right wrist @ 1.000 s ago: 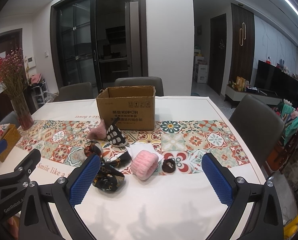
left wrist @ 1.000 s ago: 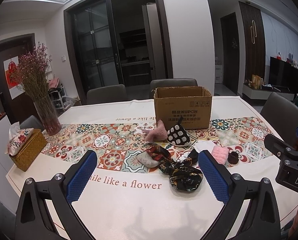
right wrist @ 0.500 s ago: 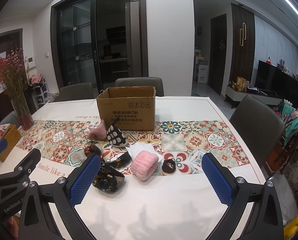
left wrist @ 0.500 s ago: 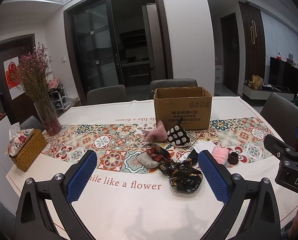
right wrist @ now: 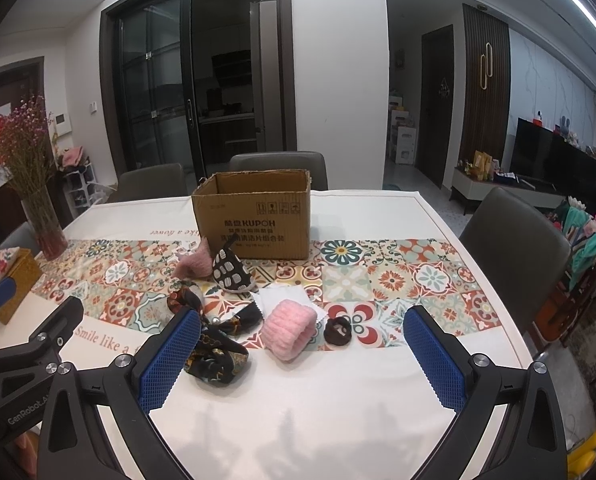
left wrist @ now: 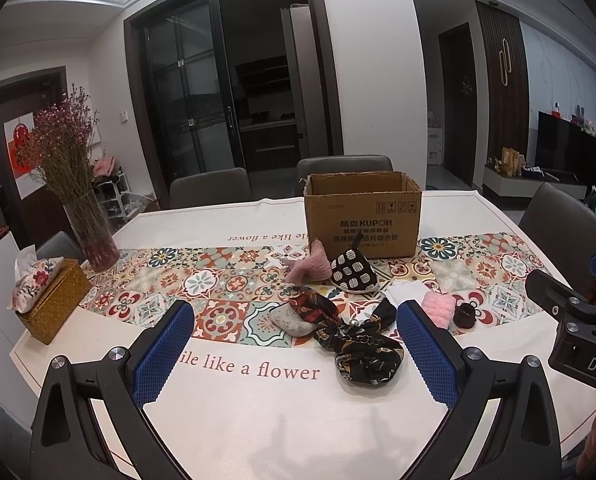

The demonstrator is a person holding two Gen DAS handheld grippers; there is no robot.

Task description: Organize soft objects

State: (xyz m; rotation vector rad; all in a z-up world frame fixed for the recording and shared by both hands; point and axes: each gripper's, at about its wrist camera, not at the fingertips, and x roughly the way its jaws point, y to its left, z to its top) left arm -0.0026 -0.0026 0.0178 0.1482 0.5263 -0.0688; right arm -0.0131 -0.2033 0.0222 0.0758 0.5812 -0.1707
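Left hand-held gripper (left wrist: 295, 354) hangs above the near edge of the surface (left wrist: 225, 424) with its blue-padded fingers (left wrist: 163, 350) spread wide and nothing between them; right hand-held gripper (right wrist: 302, 360) is likewise spread wide and empty, also over the near edge, to the right of the left one.

Soft objects lie in a loose cluster near the middle of the surface, on and just in front of the patterned tile runner (right wrist: 394, 280); a dark printed scarf (left wrist: 358, 344) sprawls nearest the near edge, partly off the runner onto the white cloth; a grey fabric piece (left wrist: 291, 320) touches its left side; a fluffy pink band (right wrist: 287, 330) lies to the right of the scarf, resting partly on a white cloth square (right wrist: 277, 300); a small dark brown scrunchie (right wrist: 338, 331) sits just beside the pink band on its right, apart from it.

Farther in, a dusty-pink plush piece (left wrist: 308, 268) and a black pouch with white squares (left wrist: 352, 276) stand side by side, touching or nearly so, just in front of the cardboard box (left wrist: 364, 216); the box is open at the top and upright, past the runner toward the far edge; its contents cannot be seen.

At the left edge stand a glass vase of dried flowers (left wrist: 91, 232) and, nearer the front left corner, a woven tissue box (left wrist: 51, 300); grey chairs (right wrist: 514, 248) stand along the far and right edges.
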